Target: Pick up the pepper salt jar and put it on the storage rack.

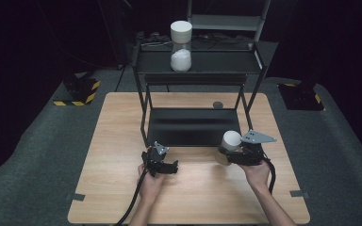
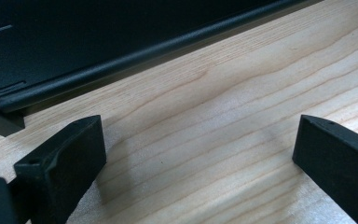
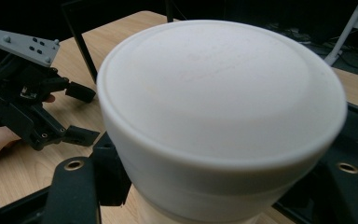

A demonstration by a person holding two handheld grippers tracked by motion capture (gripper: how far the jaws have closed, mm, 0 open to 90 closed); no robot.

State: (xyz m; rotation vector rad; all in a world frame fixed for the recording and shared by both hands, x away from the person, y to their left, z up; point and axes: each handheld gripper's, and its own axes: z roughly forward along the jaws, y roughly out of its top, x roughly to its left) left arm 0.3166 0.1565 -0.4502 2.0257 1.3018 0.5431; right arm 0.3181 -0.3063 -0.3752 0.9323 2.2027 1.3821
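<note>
white-lidded jar (image 3: 221, 121) sits right up against the lens, clamped in the right gripper (image 1: 239, 155) just in front of the black shelf rack (image 1: 193, 127). left gripper (image 1: 161, 165) hangs spread and empty over the wooden table (image 1: 118, 141), near the rack's front left leg. i'd guess it's going on the rack, so keep it level and clear the lip.

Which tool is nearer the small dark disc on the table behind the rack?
Right. The right tool, clamped on a white-lidded jar, sits below the disc; the left tool is farther left.
</note>
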